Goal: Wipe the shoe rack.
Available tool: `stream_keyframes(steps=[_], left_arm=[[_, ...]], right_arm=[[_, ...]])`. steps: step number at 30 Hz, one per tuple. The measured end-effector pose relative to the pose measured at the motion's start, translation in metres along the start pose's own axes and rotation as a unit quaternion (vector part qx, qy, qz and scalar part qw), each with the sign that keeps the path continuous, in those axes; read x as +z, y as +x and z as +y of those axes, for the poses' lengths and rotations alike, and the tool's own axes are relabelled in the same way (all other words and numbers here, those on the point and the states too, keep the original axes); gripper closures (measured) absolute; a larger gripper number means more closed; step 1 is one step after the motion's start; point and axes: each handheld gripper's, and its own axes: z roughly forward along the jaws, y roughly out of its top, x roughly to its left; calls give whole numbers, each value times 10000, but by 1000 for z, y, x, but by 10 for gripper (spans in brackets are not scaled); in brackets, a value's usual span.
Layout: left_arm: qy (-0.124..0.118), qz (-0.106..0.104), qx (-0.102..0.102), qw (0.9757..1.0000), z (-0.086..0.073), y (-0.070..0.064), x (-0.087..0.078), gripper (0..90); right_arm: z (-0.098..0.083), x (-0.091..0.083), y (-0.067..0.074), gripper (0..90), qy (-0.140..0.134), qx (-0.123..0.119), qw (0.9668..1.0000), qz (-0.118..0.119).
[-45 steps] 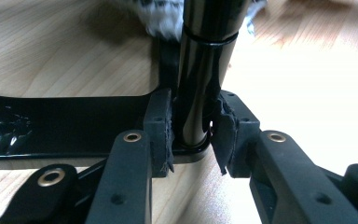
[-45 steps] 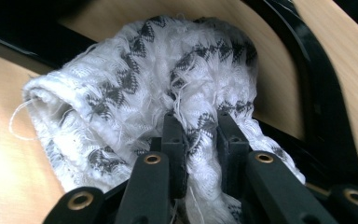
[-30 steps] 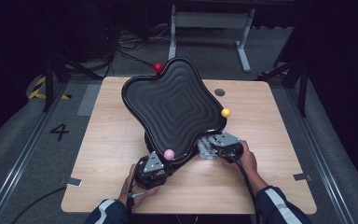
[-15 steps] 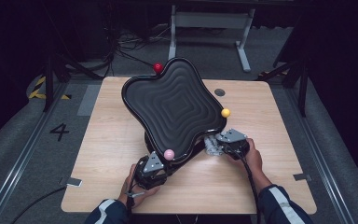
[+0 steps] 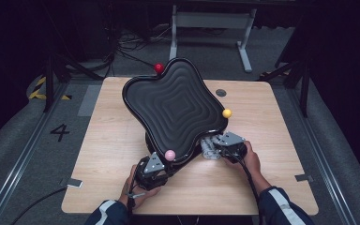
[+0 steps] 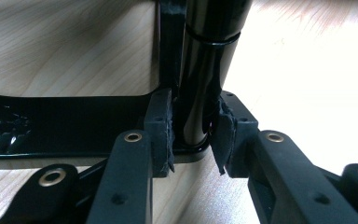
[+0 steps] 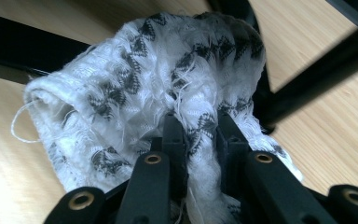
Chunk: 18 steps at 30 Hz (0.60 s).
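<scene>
Wooden table point(image 5: 112, 136): one black tray point(image 5: 173, 110), one cloth point(image 5: 209, 146), three balls point(image 5: 170, 155).

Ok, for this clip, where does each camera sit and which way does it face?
High view: above the person's side, facing forward and down on the light wooden table and tilted black wavy tray; both forearms and hands show.
Left gripper view: on the left tongs, looking along their black jaws, clamped on the tray's glossy black post.
Right gripper view: on the right tongs, facing the white-and-grey patterned cloth they pinch.
Shared: table and cloth appear in high and right gripper views.
</scene>
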Motion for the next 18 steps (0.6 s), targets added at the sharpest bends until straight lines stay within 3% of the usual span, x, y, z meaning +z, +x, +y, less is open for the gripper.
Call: stream_keyframes(steps=[7, 10, 18], left_arm=[[-38, -7, -10, 10000, 0, 0, 0, 694], [-36, -7, -10, 10000, 0, 0, 0, 694], [-39, -16, -39, 10000, 0, 1, 0, 694]], right_arm=[[8, -1, 19, 773, -88, -247, 9994, 239], [14, -2, 34, 772, -162, -455, 9979, 425], [24, -5, 61, 771, -310, -742, 9938, 765]])
